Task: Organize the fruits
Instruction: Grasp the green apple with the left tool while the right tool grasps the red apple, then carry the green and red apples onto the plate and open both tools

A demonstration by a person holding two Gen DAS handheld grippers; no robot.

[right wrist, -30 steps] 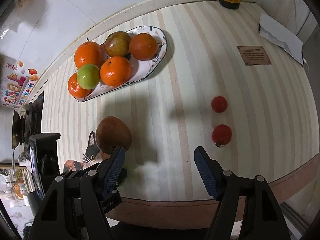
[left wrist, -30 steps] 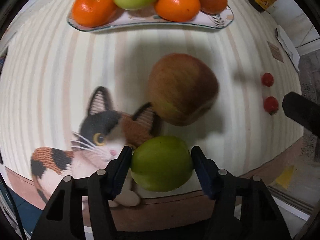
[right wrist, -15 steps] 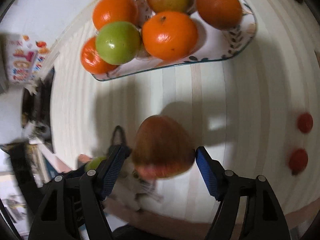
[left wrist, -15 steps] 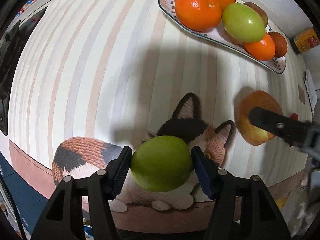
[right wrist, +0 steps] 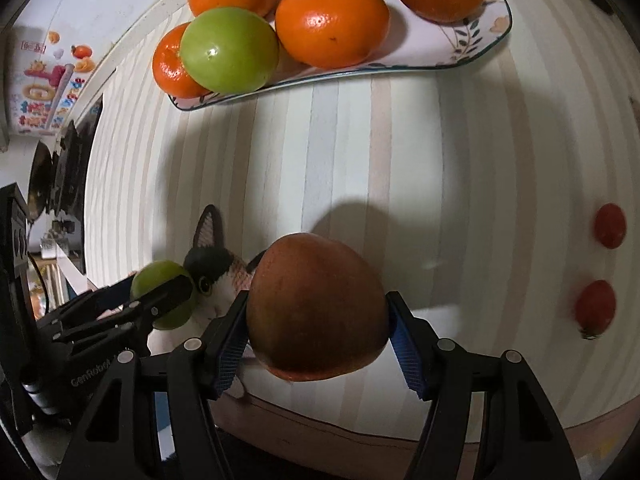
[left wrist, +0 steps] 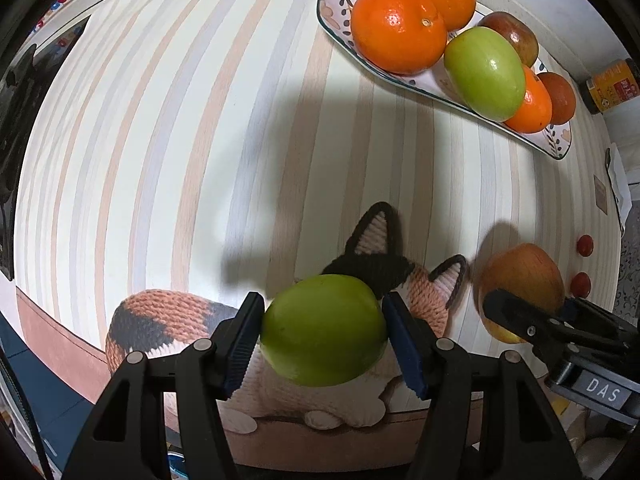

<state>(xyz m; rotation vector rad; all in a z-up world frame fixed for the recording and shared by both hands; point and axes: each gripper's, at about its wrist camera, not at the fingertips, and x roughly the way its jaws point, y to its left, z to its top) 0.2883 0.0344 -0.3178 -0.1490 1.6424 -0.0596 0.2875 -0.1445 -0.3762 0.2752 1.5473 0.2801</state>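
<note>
My left gripper point(left wrist: 323, 340) is shut on a green apple point(left wrist: 324, 328), held above a knitted cat mat point(left wrist: 160, 320). In the right wrist view the same green apple point(right wrist: 160, 280) shows at the left between black fingers point(right wrist: 168, 292). My right gripper point(right wrist: 318, 308) is shut on a red-brown apple point(right wrist: 316, 280), both blue pads pressing its sides. Whether that red apple point(left wrist: 520, 276) still rests on the table I cannot tell. A patterned plate point(right wrist: 480, 40) farther back holds several oranges, a green apple point(right wrist: 228, 52) and a reddish apple.
Two cherry tomatoes point(right wrist: 610, 226) point(right wrist: 596, 308) lie on the striped tabletop to the right of the red apple. A sauce bottle point(left wrist: 608, 88) stands behind the plate by the wall. The table's front edge point(right wrist: 360, 428) runs just below both grippers.
My left gripper carried the green apple leftwards, away from the red apple. My right gripper came down over the red apple and closed its jaws onto it.
</note>
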